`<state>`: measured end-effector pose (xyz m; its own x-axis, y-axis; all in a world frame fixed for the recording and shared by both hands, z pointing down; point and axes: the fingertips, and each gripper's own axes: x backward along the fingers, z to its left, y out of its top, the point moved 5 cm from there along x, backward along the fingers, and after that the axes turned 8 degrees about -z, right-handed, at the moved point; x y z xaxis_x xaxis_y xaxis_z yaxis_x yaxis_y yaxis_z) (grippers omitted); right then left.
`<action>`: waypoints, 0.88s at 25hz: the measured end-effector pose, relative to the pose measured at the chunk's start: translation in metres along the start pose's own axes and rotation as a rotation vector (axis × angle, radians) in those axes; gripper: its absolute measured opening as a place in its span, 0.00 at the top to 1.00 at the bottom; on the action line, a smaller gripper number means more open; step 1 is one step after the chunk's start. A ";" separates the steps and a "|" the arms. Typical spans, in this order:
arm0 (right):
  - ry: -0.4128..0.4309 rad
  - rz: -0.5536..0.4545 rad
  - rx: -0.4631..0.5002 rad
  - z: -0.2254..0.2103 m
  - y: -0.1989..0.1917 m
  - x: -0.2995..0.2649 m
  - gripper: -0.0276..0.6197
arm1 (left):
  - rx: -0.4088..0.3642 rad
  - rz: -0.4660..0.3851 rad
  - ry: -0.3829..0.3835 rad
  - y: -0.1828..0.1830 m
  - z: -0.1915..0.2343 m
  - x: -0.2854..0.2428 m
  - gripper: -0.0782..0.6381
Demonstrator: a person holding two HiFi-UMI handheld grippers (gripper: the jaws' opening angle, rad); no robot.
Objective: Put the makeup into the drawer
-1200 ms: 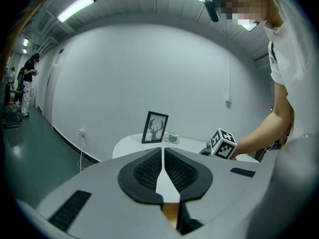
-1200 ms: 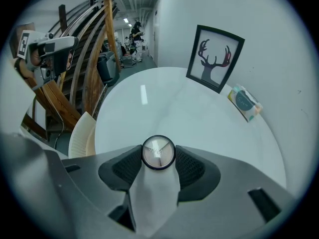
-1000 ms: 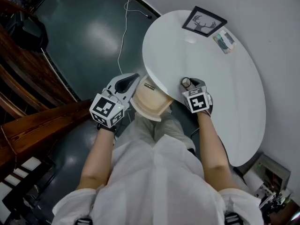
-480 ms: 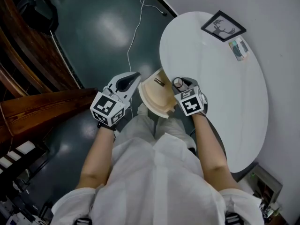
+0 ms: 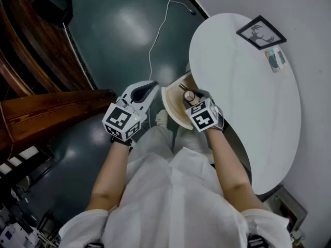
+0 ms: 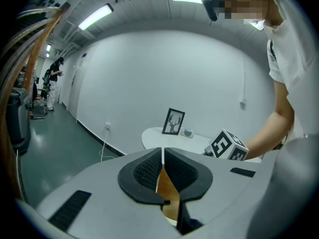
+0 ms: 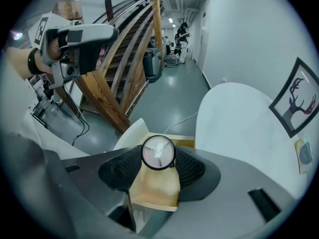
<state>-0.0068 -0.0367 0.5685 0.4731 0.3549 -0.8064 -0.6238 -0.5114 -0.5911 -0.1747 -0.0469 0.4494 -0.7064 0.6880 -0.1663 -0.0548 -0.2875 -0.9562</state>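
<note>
1. The right tool [image 7: 158, 164] is clamped on the makeup compact [image 7: 158, 152], a small round piece with a dark rim and a clear face, held by its sides between the two dark ribbed pads.
2. In the head view the makeup compact [image 5: 190, 95] sits at the centre of the frame, at the tip of the right tool [image 5: 192, 98]. It is above the open drawer [image 5: 173, 106] and not resting in it.
3. The drawer is pale wood and stands pulled out from under the left edge of the white oval table [image 5: 243, 102]. In the right gripper view its bare inside [image 7: 154, 190] shows directly below the compact.
4. The left tool [image 6: 163, 156] has its jaws together with nothing between them; only a sliver of wood colour shows through the slit.
5. In the head view the left tool [image 5: 149, 89] lies left of centre, just beside the drawer's left side. Whether it touches the drawer cannot be told.
6. At the upper right of the head view, a picture frame [image 5: 261, 32] with a deer print lies at the table's far end, and a small printed card [image 5: 275, 59] lies near it.
7. A white cable [image 5: 164, 22] trails across the dark floor [image 5: 119, 40] at the top of the frame.
8. A wooden staircase [image 5: 46, 118] fills the left side.
</note>
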 end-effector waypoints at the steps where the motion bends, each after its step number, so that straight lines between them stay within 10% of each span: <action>1: 0.011 0.005 0.002 0.004 -0.001 -0.005 0.64 | 0.002 0.001 0.003 -0.001 0.001 0.001 0.86; 22: 0.110 0.122 0.026 0.015 -0.072 -0.123 0.64 | 0.031 0.060 0.010 -0.040 0.019 -0.008 0.86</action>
<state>-0.0290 -0.0319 0.7100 0.4570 0.2032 -0.8660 -0.6958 -0.5248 -0.4903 -0.1807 -0.0535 0.4939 -0.7017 0.6756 -0.2261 -0.0342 -0.3490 -0.9365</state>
